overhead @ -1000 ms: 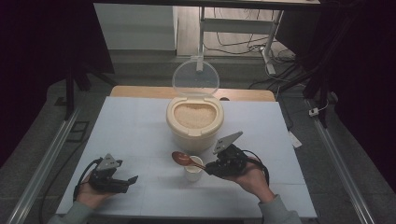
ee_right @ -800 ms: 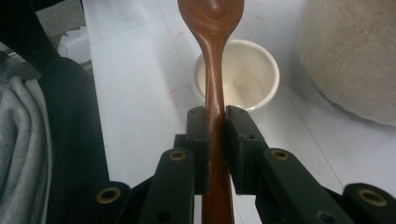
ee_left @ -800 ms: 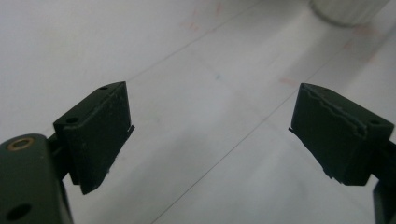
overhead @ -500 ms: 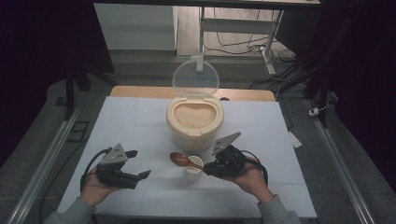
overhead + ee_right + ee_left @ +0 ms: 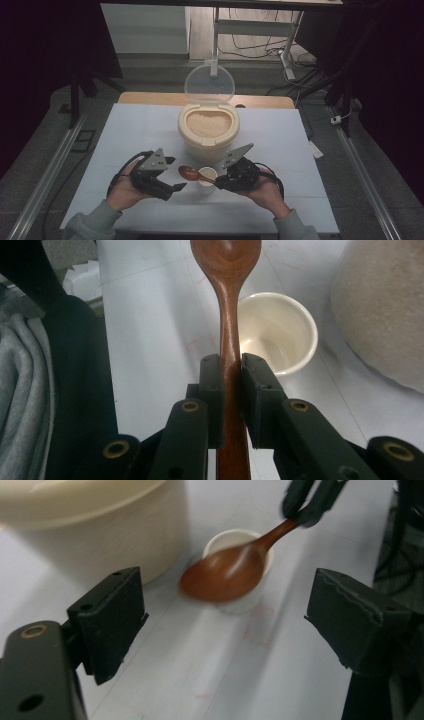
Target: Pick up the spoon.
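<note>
Brown wooden spoon [image 5: 231,300] is clamped by its handle in the right gripper [image 5: 220,182], jaws shut tight on it. Its long axis runs level across the table, bowl [image 5: 189,173] pointing toward the person's left, hanging just over the small white cup [image 5: 206,175]. The cup stands on the table [image 5: 125,130] right in front of the cream rice container [image 5: 208,131], whose lid is flipped up and which is full of rice. Right hand is nearest to both. Left gripper [image 5: 172,176] holds nothing, jaws wide apart and lately closing in a touch, aimed at the cup from the left. Versus a second ago, the left gripper has come up and in from the table's left edge toward the cup; right gripper and spoon unchanged.
</note>
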Motion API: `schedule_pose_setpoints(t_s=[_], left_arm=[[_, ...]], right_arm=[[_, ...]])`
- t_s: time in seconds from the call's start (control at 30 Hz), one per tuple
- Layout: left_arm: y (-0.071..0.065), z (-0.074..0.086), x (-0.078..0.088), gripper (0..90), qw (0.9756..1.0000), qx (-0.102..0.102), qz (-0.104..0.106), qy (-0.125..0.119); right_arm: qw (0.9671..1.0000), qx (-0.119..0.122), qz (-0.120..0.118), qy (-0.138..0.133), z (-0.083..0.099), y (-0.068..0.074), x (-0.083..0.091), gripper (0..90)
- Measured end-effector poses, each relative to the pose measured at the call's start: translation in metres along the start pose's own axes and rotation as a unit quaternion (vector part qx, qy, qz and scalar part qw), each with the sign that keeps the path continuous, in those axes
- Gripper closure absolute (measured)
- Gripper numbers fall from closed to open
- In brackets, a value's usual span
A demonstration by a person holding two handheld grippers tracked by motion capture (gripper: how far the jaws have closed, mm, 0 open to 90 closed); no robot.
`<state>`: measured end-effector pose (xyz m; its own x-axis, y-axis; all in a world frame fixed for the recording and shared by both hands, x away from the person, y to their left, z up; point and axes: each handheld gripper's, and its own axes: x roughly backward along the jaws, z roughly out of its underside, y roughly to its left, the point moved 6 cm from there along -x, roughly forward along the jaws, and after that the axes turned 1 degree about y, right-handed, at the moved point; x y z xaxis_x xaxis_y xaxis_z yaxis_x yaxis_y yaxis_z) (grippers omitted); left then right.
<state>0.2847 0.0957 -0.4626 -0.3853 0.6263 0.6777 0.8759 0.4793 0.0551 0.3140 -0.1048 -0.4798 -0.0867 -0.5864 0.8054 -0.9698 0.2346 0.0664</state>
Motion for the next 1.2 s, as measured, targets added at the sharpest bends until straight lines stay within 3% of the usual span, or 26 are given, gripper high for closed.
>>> schedule_pose_setpoints(t_s=[0.17, 0.33, 0.57, 0.67, 0.77, 0.8, 1.07, 1.1, 1.2], left_arm=[[-0.011, -0.02, -0.015, 21.1, 0.9987, -0.038, 0.026, 0.023], [-0.018, -0.029, -0.03, 29.1, 0.9953, -0.062, 0.056, 0.049], [-0.021, -0.028, -0.046, 40.9, 0.988, -0.079, 0.098, 0.09], [-0.021, -0.026, -0.049, 44.5, 0.9862, -0.08, 0.106, 0.099], [-0.022, -0.024, -0.053, 48.1, 0.9829, -0.083, 0.119, 0.113], [-0.023, -0.022, -0.055, 49.6, 0.9806, -0.086, 0.127, 0.122], [-0.026, -0.018, -0.062, 64.1, 0.9751, -0.103, 0.137, 0.141], [-0.027, -0.018, -0.063, 70.8, 0.9744, -0.106, 0.138, 0.142], [-0.03, -0.016, -0.065, 75.1, 0.9704, -0.115, 0.149, 0.151]], right_arm=[[0.9999, 0.015, -0.003, 0.007, -0.001, 0.004, -0.003, 79.5], [0.9995, 0.03, -0.004, 0.011, -0.003, 0.008, -0.005, 79.5], [0.998, 0.059, -0.008, 0.019, -0.005, 0.015, -0.009, 79.5], [0.9974, 0.068, -0.008, 0.023, -0.006, 0.017, -0.009, 79.5], [0.9968, 0.076, -0.006, 0.023, -0.006, 0.018, -0.01, 79.5], [0.9966, 0.078, -0.007, 0.023, -0.006, 0.019, -0.01, 79.5], [0.9942, 0.105, -0.004, 0.025, -0.007, 0.023, -0.01, 79.4], [0.9931, 0.114, -0.004, 0.026, -0.007, 0.025, -0.009, 79.4], [0.9898, 0.14, -0.003, 0.029, -0.007, 0.027, -0.009, 79.4]])
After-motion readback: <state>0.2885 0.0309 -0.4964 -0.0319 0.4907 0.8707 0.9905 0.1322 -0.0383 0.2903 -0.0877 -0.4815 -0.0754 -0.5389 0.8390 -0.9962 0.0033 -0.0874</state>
